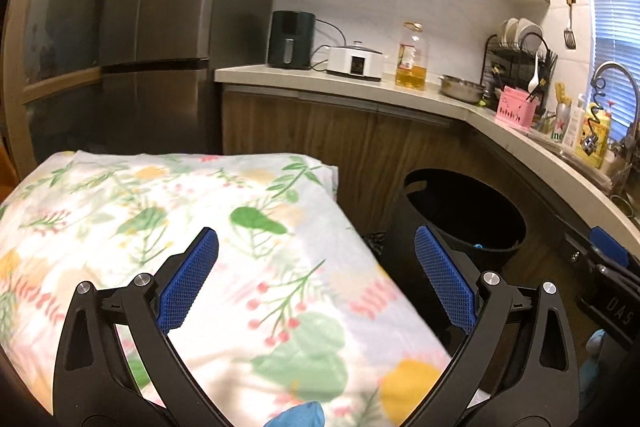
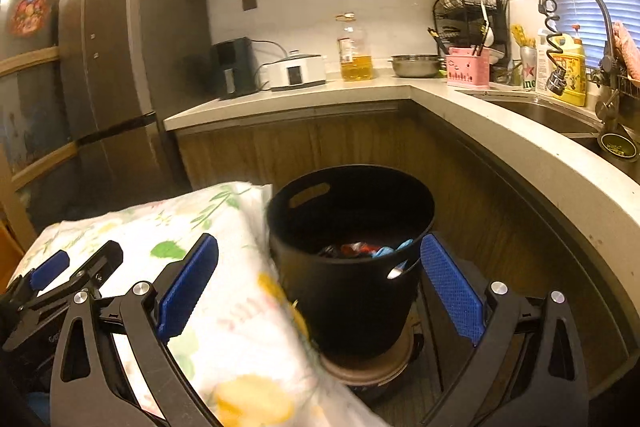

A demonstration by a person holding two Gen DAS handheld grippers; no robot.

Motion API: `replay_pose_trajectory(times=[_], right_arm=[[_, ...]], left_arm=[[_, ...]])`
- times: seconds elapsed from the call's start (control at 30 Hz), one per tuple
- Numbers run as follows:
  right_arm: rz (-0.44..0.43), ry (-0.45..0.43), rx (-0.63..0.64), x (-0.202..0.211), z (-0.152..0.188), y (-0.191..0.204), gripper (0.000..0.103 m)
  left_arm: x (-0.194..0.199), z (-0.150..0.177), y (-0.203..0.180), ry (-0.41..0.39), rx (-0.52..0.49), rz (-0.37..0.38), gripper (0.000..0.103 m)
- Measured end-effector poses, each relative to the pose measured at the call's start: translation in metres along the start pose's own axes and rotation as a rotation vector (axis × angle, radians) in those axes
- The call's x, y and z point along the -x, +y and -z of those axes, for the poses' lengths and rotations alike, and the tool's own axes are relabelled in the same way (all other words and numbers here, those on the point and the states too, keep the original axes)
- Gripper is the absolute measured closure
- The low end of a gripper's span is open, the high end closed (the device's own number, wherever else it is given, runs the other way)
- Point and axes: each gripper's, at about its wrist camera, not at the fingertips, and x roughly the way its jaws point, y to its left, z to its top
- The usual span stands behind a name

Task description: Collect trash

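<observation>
The kitchen had wood-fronted cabinets, a tall grey fridge [image 2: 120, 59] at ten o'clock and a pale L-shaped surface [image 2: 304, 99] running from the fridge round to a steel sink [image 2: 560, 119] at two o'clock. On that surface stood a dark air fryer [image 1: 291, 39], a white cooker [image 1: 355, 61], a bottle of oil [image 2: 355, 51], a metal bowl [image 2: 416, 65] and a pink holder [image 2: 468, 67] in front of a dish rack [image 2: 472, 11].

A flower-printed cloth [image 1: 200, 227] covered a table in the foreground, filling the left gripper's view from nine to six o'clock.

The black bin [image 2: 352, 247] stood on the floor just beside the cloth's right edge, below the counter corner. Trash [image 2: 372, 249] lay inside it: red and blue scraps, blurred.

The left gripper [image 1: 316, 279] hung over the cloth, its blue fingers [image 1: 188, 283] spread wide with nothing between them. The right gripper [image 2: 320, 281] also had its fingers [image 2: 452, 287] wide apart and empty, with the bin seen between them but untouched.
</observation>
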Motion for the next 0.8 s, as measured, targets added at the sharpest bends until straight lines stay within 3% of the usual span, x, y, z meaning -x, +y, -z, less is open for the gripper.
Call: replay_pose_trajectory(times=[0.43, 0.8], right_arm=[[-0.023, 0.004, 0.045, 0.069, 0.029, 0.039, 0.006], [-0.049, -0.014, 0.087, 0.114, 0.049, 0.058, 0.006]], left_arm=[[0.079, 0.028, 0.039, -0.035, 0.001, -0.071, 0.006], [0.125, 0.047, 0.052, -0.052, 0.016, -0.082, 0.006]])
